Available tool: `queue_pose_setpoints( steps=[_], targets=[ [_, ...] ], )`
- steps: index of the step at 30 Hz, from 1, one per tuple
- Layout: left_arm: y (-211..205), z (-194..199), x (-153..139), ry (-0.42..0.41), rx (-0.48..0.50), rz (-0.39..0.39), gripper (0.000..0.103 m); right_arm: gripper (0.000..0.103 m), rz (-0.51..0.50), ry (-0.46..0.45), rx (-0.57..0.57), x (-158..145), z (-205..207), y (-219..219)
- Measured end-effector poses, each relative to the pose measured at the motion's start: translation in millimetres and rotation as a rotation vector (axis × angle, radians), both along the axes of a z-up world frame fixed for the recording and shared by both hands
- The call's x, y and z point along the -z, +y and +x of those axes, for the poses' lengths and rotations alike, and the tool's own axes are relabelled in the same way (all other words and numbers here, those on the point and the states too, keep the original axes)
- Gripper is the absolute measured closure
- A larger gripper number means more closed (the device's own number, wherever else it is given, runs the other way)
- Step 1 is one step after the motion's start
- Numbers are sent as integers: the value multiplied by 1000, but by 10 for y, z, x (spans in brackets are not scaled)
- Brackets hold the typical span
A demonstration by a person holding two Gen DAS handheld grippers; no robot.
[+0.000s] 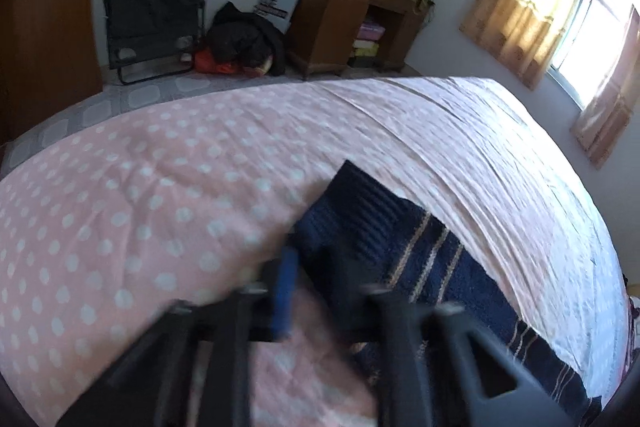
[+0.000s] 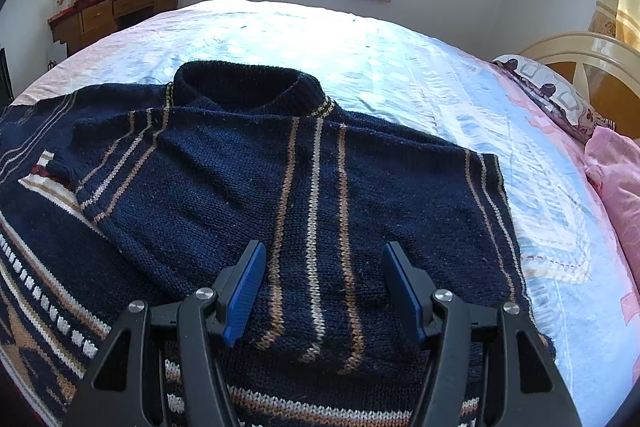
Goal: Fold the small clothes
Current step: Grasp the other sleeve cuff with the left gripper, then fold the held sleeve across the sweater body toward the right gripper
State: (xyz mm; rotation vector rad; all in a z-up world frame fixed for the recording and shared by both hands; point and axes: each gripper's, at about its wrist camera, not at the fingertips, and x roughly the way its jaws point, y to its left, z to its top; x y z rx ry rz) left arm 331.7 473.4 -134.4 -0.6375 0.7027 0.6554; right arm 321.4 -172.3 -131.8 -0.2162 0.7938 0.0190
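My right tongs [image 2: 322,285] hover released over the navy striped knit sweater [image 2: 304,187], which lies on the bed [image 2: 400,47]. It looks soft, floppy; I'd pinch its hem. Left tongs [image 1: 320,291] blurred, cannot tell.

Navy sweater [image 2: 304,195] (tan, white stripes)

A bed [image 2: 360,39] in pink dotted sheeting carries a striped navy sweater [image 2: 304,195] and a pillow [image 2: 548,87].
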Motion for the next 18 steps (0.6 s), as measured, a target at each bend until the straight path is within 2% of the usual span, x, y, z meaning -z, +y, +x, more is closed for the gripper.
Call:
queue_pose_setpoints(
  steps=[2, 6, 12, 18],
  targets=[
    [8, -23, -51, -24, 1, -22, 95, 42, 3, 0, 1, -4, 0, -2],
    [-129, -53, -261, -63, 56, 32, 95, 42, 11, -1, 2, -17, -3, -20],
    [-401, -71, -620, -140, 132, 68, 95, 42, 21, 0, 0, -25, 6, -65],
    [-845, -25, -878, -197, 220, 65, 95, 42, 38, 3, -3, -20, 19, -115]
  ],
)
